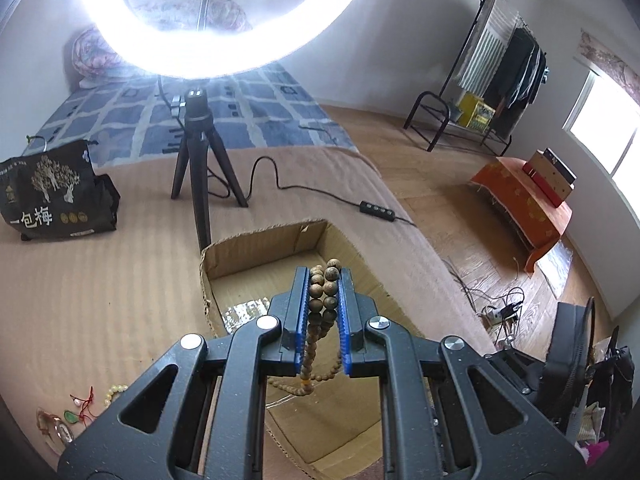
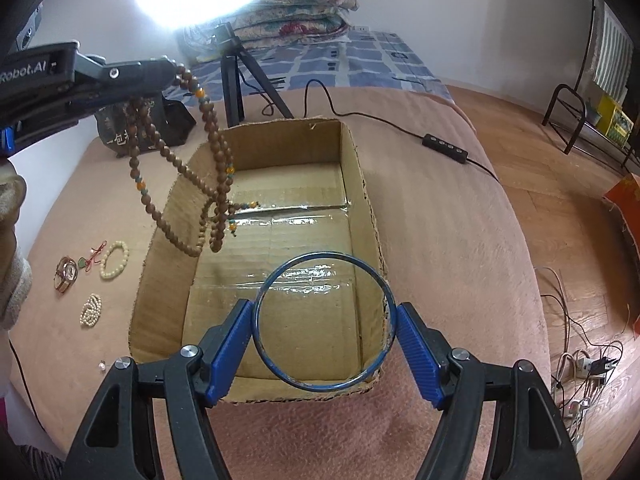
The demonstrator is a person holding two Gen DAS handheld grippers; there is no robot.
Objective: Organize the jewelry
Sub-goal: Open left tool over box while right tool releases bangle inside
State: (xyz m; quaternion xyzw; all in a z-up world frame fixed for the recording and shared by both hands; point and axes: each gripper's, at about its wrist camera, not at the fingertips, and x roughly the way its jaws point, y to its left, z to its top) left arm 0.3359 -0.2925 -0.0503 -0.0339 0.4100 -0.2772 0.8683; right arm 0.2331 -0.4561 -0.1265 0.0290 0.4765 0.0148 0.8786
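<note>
My left gripper (image 1: 324,280) is shut on a long strand of brown wooden beads (image 1: 323,300), pinched between its blue pads. In the right wrist view that strand (image 2: 216,184) hangs in loops from the left gripper (image 2: 170,66) over the left wall of an open cardboard box (image 2: 360,184). My right gripper (image 2: 324,316) holds a thin blue bangle (image 2: 386,292) across its width, one pad on each side, above the near end of the box. The box floor shows only tape and cardboard.
The box sits on a pink blanket (image 2: 440,240). Left of it lie a cream bead bracelet (image 2: 115,259), a pearl bracelet (image 2: 91,310), a ring-shaped piece (image 2: 66,274) and red cord. A ring-light tripod (image 2: 236,80), its cable and switch (image 2: 445,147), and a black bag (image 1: 56,196) stand beyond.
</note>
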